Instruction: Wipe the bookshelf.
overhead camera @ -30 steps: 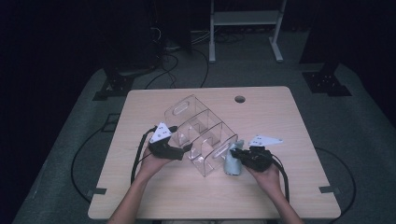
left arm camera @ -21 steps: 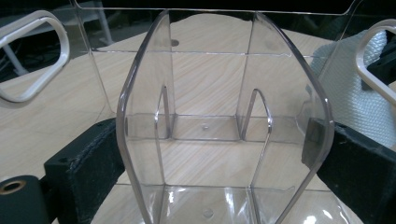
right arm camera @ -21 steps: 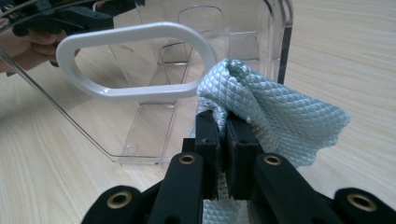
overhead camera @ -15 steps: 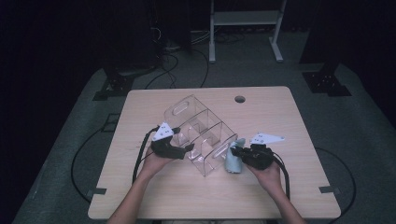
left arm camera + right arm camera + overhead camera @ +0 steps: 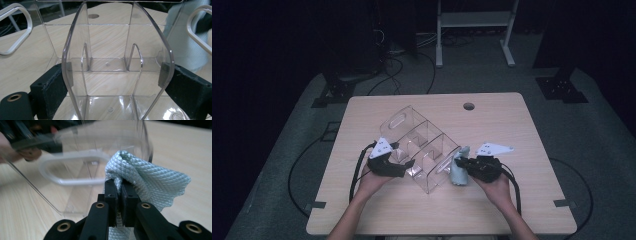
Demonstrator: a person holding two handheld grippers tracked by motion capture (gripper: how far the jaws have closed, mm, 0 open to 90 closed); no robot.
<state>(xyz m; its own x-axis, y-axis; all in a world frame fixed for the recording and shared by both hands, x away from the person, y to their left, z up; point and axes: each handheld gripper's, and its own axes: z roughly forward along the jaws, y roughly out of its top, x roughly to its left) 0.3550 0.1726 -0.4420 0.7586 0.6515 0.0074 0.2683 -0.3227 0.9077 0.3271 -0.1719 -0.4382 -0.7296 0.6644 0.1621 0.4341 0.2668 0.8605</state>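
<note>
I have the clear plastic organiser with its upright dividers (image 5: 422,150) lying across the middle of the pale wooden table (image 5: 512,125), set at a slant to the table's edges. My left gripper (image 5: 404,165) sits at its near left side, and in the left gripper view the black padded jaws stand wide on either side of one curved divider wall (image 5: 117,62); both pads press flat on the wall's outer faces, so I am gripping it. Those jaws have just been closing a little, with the clear wall between them.

My right gripper (image 5: 464,167) is at the organiser's near right end. Its jaws are pinched almost together on a pale blue-green quilted cloth (image 5: 147,177) (the diamond weave is sharp in the right gripper view), which bunches up above the pads and hangs loose to one side. From the high view the cloth (image 5: 459,167) rests right against the organiser's end wall, beside the oval handle cut-out (image 5: 72,167). My two hands lie on the table close to its near edge, cables trailing back from both grippers.
</note>
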